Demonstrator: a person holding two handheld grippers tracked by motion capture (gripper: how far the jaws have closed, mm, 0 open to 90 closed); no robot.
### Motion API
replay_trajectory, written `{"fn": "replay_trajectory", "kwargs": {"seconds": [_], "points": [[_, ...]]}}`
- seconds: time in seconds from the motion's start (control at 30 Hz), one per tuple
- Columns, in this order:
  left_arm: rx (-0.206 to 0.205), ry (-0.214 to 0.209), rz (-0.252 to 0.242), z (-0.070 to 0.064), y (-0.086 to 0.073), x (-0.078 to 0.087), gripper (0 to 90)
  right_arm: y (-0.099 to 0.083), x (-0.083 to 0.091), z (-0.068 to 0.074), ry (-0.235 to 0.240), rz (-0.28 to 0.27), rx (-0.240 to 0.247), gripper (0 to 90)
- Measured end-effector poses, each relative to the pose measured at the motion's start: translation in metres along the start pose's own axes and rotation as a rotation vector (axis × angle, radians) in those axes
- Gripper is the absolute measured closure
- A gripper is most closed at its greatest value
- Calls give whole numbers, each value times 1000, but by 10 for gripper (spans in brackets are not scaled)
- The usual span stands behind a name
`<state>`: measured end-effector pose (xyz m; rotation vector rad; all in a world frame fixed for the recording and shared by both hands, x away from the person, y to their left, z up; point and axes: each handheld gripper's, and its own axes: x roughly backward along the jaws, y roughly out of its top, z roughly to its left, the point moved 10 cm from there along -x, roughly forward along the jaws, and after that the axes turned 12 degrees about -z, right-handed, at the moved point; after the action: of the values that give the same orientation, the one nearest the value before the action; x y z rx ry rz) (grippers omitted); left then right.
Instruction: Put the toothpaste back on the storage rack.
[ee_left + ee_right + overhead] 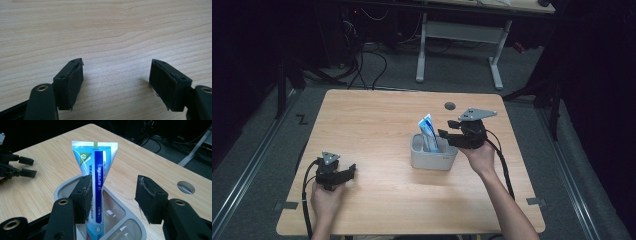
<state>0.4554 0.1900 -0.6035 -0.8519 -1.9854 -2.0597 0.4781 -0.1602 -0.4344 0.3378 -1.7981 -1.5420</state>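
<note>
High view: right gripper (pixel 446 136), jaws wide, beside toothpaste tube (pixel 429 131) in holder (pixel 432 159).

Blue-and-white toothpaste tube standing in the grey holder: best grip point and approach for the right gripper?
Grip the blue-and-white toothpaste tube on its flat upper part, just under the crimped end, which stands clear above the grey plastic holder. Probably come from above, open right gripper closing across the flat faces; lower down, the holder's rim would likely block it.
</note>
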Motion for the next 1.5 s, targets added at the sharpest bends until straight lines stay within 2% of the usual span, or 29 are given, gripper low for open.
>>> {"fn": "replay_trajectory", "kwargs": {"seconds": [0.13, 0.23, 0.37, 1.5], "points": [[-1, 0, 0, 0, 0, 0, 279, 1, 5, -2, -8, -6, -3, 476], [-1, 1, 0, 0, 0, 0, 279, 4, 10, -5, -25, -42, -4, 485], [-1, 2, -1, 0, 0, 0, 279, 3, 16, -10, -42, -58, -23, 493], [-9, 6, 2, 0, 0, 0, 280, -7, 54, -33, -93, -90, -77, 496]]}}
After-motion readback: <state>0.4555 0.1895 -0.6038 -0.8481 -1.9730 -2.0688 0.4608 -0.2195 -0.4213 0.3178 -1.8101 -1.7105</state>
